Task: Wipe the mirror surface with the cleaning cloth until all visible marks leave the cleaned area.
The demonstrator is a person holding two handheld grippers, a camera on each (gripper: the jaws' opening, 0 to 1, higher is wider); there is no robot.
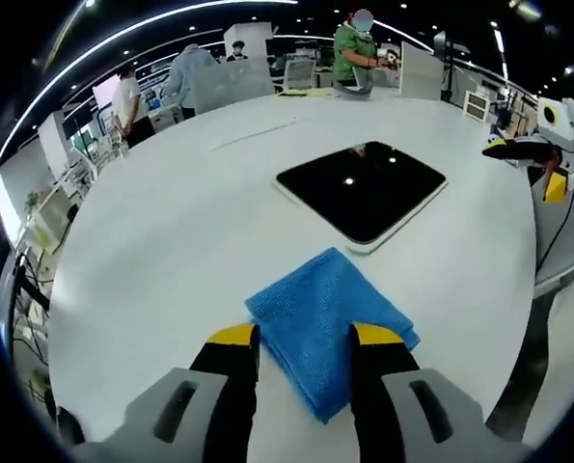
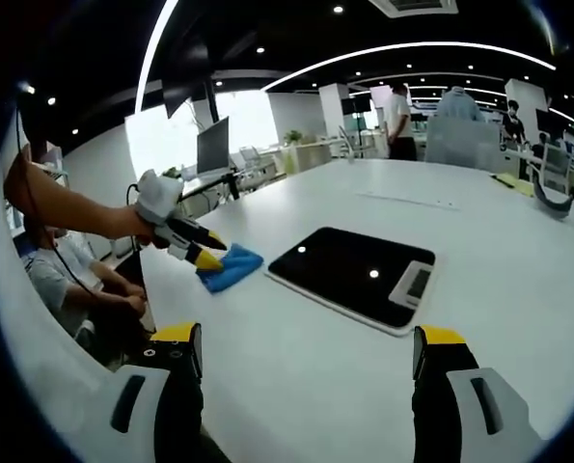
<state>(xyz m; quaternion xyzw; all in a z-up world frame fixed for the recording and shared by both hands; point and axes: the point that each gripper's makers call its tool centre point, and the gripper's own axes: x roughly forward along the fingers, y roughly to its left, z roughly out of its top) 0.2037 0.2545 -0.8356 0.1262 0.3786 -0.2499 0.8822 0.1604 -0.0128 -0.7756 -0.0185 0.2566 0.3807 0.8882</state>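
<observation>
A folded blue cleaning cloth [image 1: 327, 322] lies on the white table just in front of my left gripper [image 1: 305, 340], whose yellow-tipped jaws stand open on either side of its near edge. Beyond it lies the dark square mirror [image 1: 362, 188] in a white frame, flat on the table. In the right gripper view the mirror [image 2: 349, 272] is ahead, with the cloth [image 2: 232, 267] to its left and the left gripper [image 2: 209, 257] at the cloth, held by a person's hand. My right gripper [image 2: 308, 349] is open above bare table, apart from the mirror. It also appears as the right gripper [image 1: 499, 148] at the far right.
The white table [image 1: 171, 241] is large and rounded, its edge curving at the right. Several people stand at desks and screens behind it. A seated person [image 2: 69, 280] is at the left beside the table edge. A thin cable [image 1: 258, 133] lies far across the table.
</observation>
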